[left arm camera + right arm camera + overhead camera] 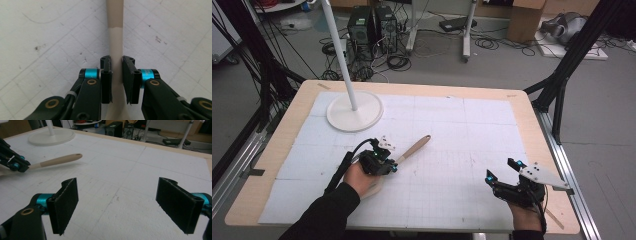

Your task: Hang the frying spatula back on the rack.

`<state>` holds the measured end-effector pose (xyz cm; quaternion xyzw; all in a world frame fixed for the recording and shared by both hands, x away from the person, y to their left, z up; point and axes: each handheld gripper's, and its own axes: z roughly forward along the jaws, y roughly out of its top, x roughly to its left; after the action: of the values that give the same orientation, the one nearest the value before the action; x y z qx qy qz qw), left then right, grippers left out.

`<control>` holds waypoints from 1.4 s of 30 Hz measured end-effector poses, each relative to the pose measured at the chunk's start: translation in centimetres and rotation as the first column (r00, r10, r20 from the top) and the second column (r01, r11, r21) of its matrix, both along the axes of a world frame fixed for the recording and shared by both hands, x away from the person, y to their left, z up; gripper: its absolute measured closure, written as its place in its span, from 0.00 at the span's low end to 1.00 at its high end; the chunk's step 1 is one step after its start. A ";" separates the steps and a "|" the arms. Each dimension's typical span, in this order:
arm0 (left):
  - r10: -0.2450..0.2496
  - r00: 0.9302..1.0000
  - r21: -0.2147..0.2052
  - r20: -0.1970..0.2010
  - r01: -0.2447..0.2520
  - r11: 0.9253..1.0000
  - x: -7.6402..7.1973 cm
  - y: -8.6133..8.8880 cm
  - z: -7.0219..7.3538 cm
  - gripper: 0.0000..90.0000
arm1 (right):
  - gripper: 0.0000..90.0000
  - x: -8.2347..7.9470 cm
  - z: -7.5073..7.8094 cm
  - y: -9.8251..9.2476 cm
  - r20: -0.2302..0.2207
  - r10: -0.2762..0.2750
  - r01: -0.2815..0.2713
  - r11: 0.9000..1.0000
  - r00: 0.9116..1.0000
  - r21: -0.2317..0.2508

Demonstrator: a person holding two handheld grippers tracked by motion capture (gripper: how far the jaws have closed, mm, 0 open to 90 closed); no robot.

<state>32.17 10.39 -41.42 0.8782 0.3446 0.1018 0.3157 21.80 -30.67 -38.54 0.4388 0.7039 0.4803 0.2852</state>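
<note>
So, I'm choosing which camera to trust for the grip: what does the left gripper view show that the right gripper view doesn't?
Left gripper view: the left gripper up close, its pads clamped on the pale neck of the spatula, flat on the gridded mat.

Right gripper view: the right gripper wide open with nothing between its pads, the white lamp base, the table's far edge, and the spatula's whole wooden handle.

Both: the spatula, the mat, and the left gripper closed on the spatula.
</note>
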 end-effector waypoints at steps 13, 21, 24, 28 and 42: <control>0.068 0.993 -0.245 0.100 -0.042 0.969 -2.0 3.4 2.4 0.86 | 0.19 0.4 0.0 1.2 0.001 0.046 -0.046 0.999 0.999 0.025; 0.110 0.980 -0.376 0.164 -0.041 0.926 -3.5 5.4 3.2 0.86 | 0.19 0.9 0.2 3.6 -0.014 0.127 -0.126 0.991 0.992 0.048; 0.123 0.975 -0.404 0.187 -0.038 0.914 -4.0 6.0 3.4 0.86 | 0.19 1.3 0.2 4.4 -0.025 0.146 -0.144 0.986 0.989 0.082; 0.133 0.966 -0.444 0.222 -0.022 0.896 -4.7 6.7 3.7 0.86 | 0.19 1.9 0.4 5.6 -0.028 0.168 -0.163 0.978 0.985 0.131; 0.126 0.957 -0.496 0.260 0.020 0.868 -6.1 6.7 4.4 0.86 | 0.21 5.1 3.8 13.0 0.018 0.311 -0.310 0.934 0.950 0.176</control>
<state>26.03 17.05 -36.98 0.7345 0.3343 0.1442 0.5727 26.92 -17.72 -34.75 0.3480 0.7204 0.5775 0.1623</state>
